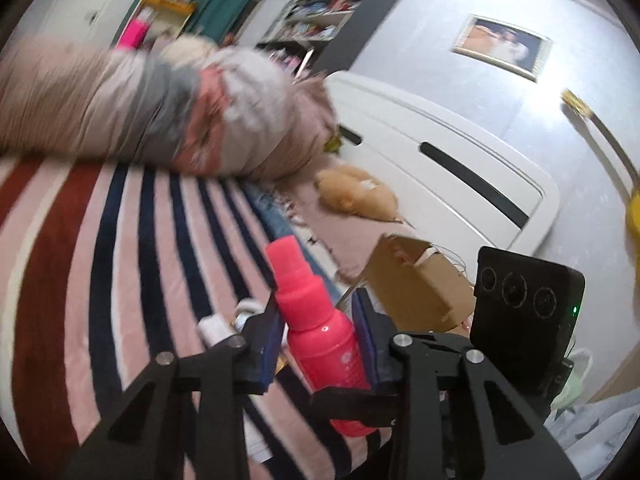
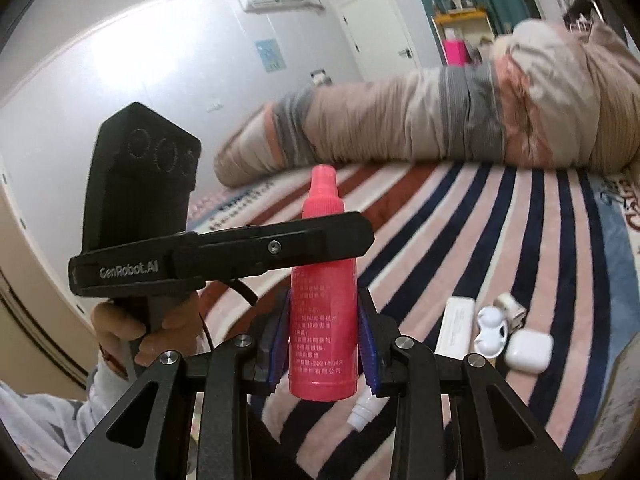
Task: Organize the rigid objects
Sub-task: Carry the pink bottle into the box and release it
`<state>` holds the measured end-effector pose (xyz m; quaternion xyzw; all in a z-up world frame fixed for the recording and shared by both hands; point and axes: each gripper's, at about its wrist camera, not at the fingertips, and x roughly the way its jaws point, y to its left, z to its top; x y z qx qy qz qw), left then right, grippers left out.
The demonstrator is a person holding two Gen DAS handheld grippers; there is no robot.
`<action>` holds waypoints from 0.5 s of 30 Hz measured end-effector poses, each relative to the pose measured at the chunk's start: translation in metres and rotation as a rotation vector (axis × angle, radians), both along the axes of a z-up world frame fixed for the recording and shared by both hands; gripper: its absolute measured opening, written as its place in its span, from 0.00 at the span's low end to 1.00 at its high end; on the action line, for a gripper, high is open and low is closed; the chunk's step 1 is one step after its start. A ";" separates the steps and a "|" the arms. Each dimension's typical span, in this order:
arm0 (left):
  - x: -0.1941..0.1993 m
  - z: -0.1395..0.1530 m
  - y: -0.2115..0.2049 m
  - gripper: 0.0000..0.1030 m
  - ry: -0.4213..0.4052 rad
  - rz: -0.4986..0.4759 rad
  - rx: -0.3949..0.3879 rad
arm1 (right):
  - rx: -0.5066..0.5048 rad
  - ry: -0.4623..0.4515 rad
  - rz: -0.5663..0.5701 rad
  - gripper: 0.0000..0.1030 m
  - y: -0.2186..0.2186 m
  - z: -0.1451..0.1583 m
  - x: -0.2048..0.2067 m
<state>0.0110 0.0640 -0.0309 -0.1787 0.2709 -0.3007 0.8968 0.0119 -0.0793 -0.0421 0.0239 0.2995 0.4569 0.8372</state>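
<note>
Gripping one pink spray bottle [image 2: 323, 312] upright above striped blanket [image 2: 500, 232], left tongs [image 1: 318, 320] and right tongs [image 2: 325, 332] both pinching its body

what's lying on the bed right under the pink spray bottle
Below the pink plastic spray bottle lies a small white capped bottle on the striped blanket. Its upper part is hidden behind the bottle and right gripper.

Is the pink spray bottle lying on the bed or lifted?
Lifted. The pink spray bottle is upright, clear of the striped blanket, with the right tool and left tool both clamped on it.
</note>
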 end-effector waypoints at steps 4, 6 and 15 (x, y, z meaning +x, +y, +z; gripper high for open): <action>-0.007 0.034 -0.033 0.28 -0.077 -0.028 0.036 | 0.031 -0.082 -0.038 0.26 -0.029 0.029 -0.020; -0.008 0.052 -0.055 0.28 -0.121 -0.062 0.054 | 0.054 -0.129 -0.065 0.26 -0.049 0.042 -0.027; 0.015 0.090 -0.190 0.28 -0.203 -0.257 0.178 | 0.089 -0.242 -0.305 0.26 -0.164 0.069 -0.044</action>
